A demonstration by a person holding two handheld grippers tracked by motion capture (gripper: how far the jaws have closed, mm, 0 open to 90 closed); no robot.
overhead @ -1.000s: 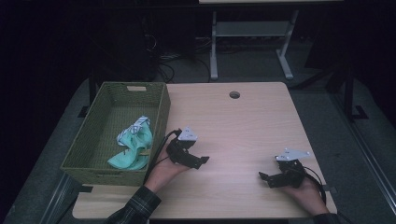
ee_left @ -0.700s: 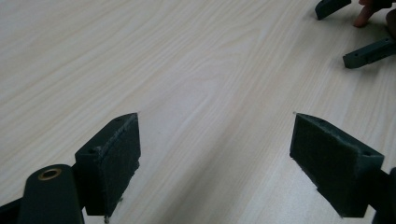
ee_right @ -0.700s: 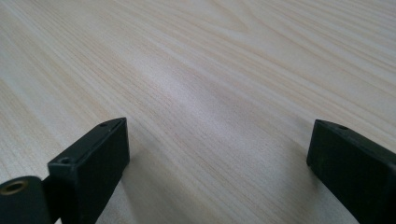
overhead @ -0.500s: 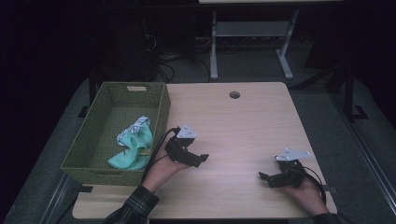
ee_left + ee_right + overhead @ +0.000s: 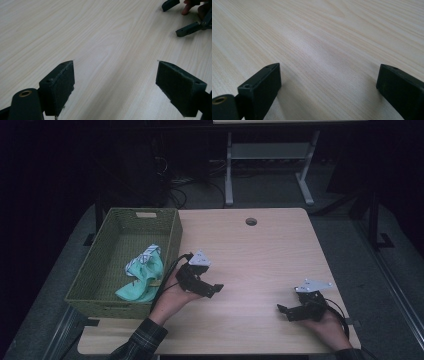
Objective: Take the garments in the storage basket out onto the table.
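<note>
A green woven basket (image 5: 172, 236) stands at the table's left edge, and a crumpled teal and white cloth (image 5: 143, 275) lies inside it. My left gripper (image 5: 212, 290) rests low over the table just right of the basket, open, with nothing between its jaws (image 5: 115, 85). Near the front right corner my right gripper (image 5: 285, 311) also sits open over bare wood (image 5: 329, 82), jaws pointing left. In the left gripper view the right gripper (image 5: 183, 18) appears at the top right.
The light wooden table (image 5: 260, 255) has a round cable hole (image 5: 251, 221) near its far edge. A grey metal stand (image 5: 267, 160) and cables are on the dark floor beyond the table.
My left gripper has shifted slightly toward the front of the table. The right gripper has barely moved.
</note>
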